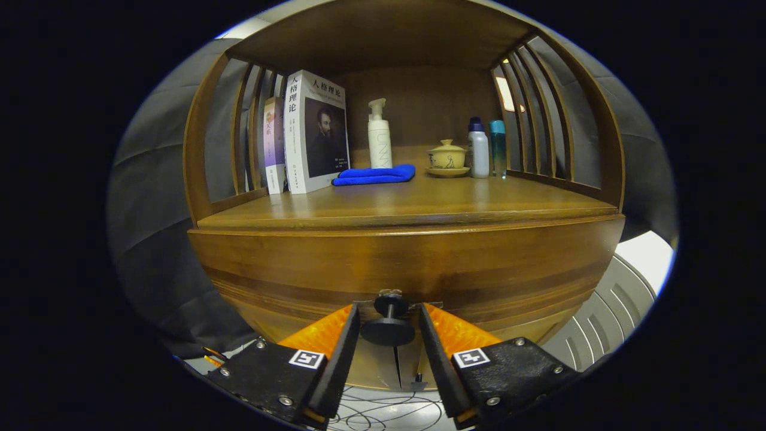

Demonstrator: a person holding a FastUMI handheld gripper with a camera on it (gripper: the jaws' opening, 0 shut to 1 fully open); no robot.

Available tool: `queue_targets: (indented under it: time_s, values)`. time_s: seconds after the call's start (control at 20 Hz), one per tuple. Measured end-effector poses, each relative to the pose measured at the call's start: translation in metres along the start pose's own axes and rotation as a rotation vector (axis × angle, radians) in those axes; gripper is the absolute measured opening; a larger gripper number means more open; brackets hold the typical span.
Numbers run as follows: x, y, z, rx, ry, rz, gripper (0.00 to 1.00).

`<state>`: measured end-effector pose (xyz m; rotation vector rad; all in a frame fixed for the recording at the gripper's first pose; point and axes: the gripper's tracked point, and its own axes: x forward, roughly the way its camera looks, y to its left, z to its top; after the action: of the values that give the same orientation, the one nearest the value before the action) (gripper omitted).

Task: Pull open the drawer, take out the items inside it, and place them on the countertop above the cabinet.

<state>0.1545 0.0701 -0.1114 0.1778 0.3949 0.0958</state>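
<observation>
The wooden cabinet's drawer front (287, 269) stands closed right ahead of me, below the countertop (479, 203). Its dark round knob (389, 326) sits between my fingertips. My gripper (389, 314) is open around the knob, with a narrow gap showing on each side of the knob's disc, so neither finger presses on it. The closed drawer front hides the inside of the drawer.
On the countertop stand books (314, 131) at the left, a white pump bottle (379, 134), a folded blue cloth (376, 175), a lidded tea cup on a saucer (447, 158) and two bottles (486, 148) at the right. Slatted wooden sides (538, 120) and a top board enclose the shelf.
</observation>
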Motion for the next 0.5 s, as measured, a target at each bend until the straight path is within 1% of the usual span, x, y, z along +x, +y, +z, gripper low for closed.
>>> queue_targets:
  time_s: [0.05,0.15,0.35,0.5]
  values:
    - [-0.0041,-0.003,0.0027,-0.023,0.0,-0.01,0.59]
    - [-0.0014,-0.0024,0.0003,-0.022,0.002,-0.031,0.48]
    - [-0.0023,-0.0034,-0.0005,-0.013,-0.005,-0.044,0.42]
    - [-0.008,-0.0035,-0.0032,-0.01,-0.007,-0.05,0.41]
